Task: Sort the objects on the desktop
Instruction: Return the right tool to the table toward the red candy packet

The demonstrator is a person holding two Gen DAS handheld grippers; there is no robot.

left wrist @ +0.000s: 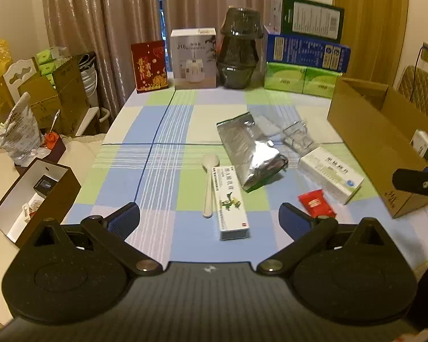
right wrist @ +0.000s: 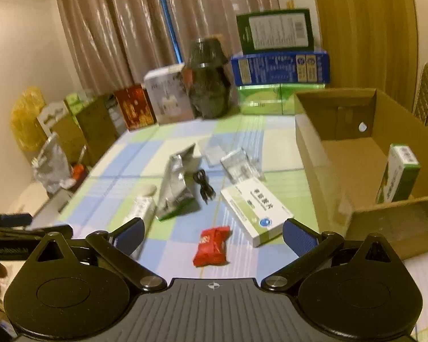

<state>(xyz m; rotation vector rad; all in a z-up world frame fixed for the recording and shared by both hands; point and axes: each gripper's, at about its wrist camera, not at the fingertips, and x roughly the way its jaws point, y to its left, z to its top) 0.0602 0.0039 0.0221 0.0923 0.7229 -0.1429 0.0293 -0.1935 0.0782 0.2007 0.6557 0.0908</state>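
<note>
My left gripper is open and empty above the checked tablecloth, just short of a long white medicine box and a white spoon. A silver foil pouch, a clear plastic packet, a larger white medicine box and a red sachet lie to the right. My right gripper is open and empty, with the red sachet between its fingers' line. The larger white box, a black cable and the foil pouch lie beyond.
An open cardboard box stands at the right with a green-and-white carton inside; it shows in the left wrist view. Boxes and a dark jar line the table's far edge. A smaller open box sits off the left edge.
</note>
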